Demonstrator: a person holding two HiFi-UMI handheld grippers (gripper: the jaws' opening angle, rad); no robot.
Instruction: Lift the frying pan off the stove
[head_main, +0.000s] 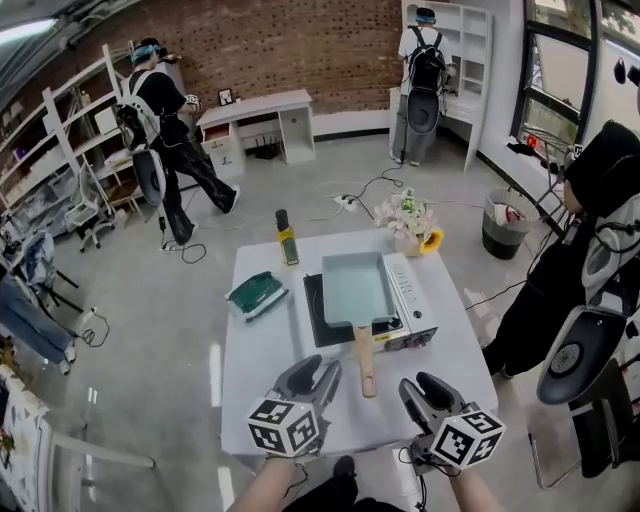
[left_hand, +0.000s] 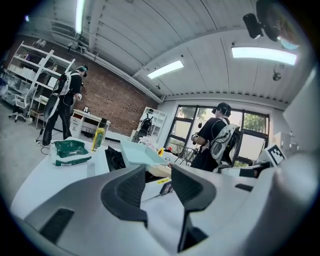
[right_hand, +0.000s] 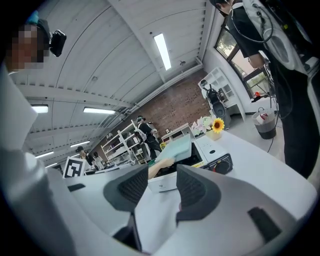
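Note:
A rectangular pale-blue frying pan (head_main: 355, 288) sits on the white portable stove (head_main: 412, 300) in the middle of the white table (head_main: 260, 380). Its wooden handle (head_main: 366, 362) points toward me over the stove's front edge. My left gripper (head_main: 318, 372) hovers just left of the handle's end, jaws apart with nothing between them. My right gripper (head_main: 425, 388) hovers right of the handle, also open and holding nothing. In the left gripper view the pan (left_hand: 140, 152) and handle (left_hand: 159, 170) show beyond the left gripper (left_hand: 157, 182). The right gripper view shows the pan (right_hand: 176, 149) past the right gripper (right_hand: 162, 187).
An oil bottle (head_main: 287, 238) stands at the table's far left, a green packet (head_main: 257, 294) lies left of the stove, and a vase of flowers (head_main: 410, 222) stands at the far right corner. A person in black (head_main: 585, 260) stands close to the table's right side.

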